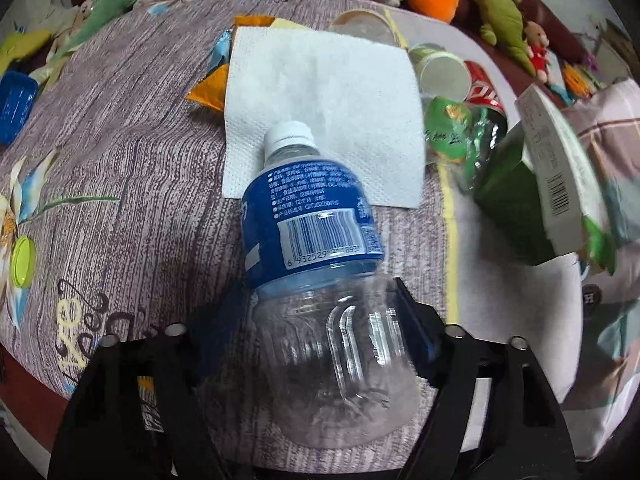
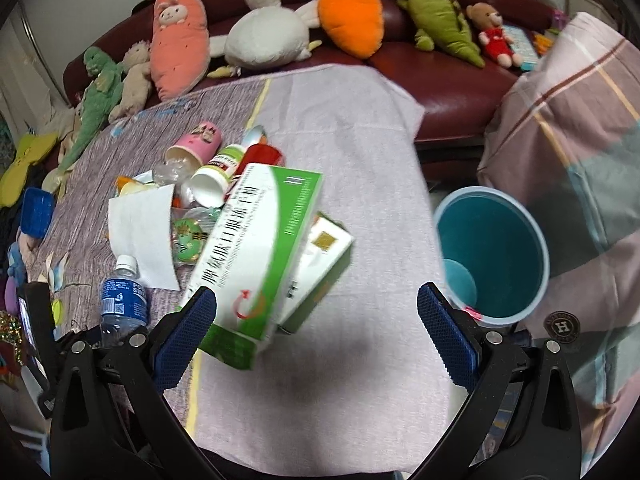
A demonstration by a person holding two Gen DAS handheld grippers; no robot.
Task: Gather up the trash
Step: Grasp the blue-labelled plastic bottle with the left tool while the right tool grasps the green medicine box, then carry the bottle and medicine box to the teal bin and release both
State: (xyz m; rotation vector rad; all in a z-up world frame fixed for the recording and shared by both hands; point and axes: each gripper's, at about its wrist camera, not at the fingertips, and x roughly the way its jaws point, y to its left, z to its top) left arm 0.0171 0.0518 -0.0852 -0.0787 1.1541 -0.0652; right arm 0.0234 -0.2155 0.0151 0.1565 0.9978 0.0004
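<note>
The plastic bottle (image 1: 316,264) with a blue label and white cap lies clamped at its clear lower body between the fingers of the left gripper (image 1: 320,344), cap pointing away from the camera; just beyond the cap a white paper napkin (image 1: 320,112) lies flat on the surface (image 1: 120,128), which wears a purple-grey patterned cloth. To the bottle's right sits the rest of the litter: a crumpled green wrapper (image 1: 448,128), a red can (image 1: 482,90), an overturned paper cup (image 1: 442,74), and a green-and-white carton (image 1: 532,184), blurred and tilted. To the bottle's left, near the cloth's edge, lie a lime-green cap (image 1: 22,262) and a blue lid (image 1: 16,106).

In the right wrist view the same carton (image 2: 256,248) shows blurred, overlapping a second green box (image 2: 324,264); the right gripper (image 2: 320,340) has its blue-padded fingers (image 2: 184,344) spread wide, the left pad at the carton's lower corner, though I cannot tell whether they touch. Far right of the bottle (image 2: 120,300), off the surface's edge, stands a teal bin (image 2: 492,256); beyond, plush toys (image 2: 348,20) line a dark red sofa (image 2: 440,80).
</note>
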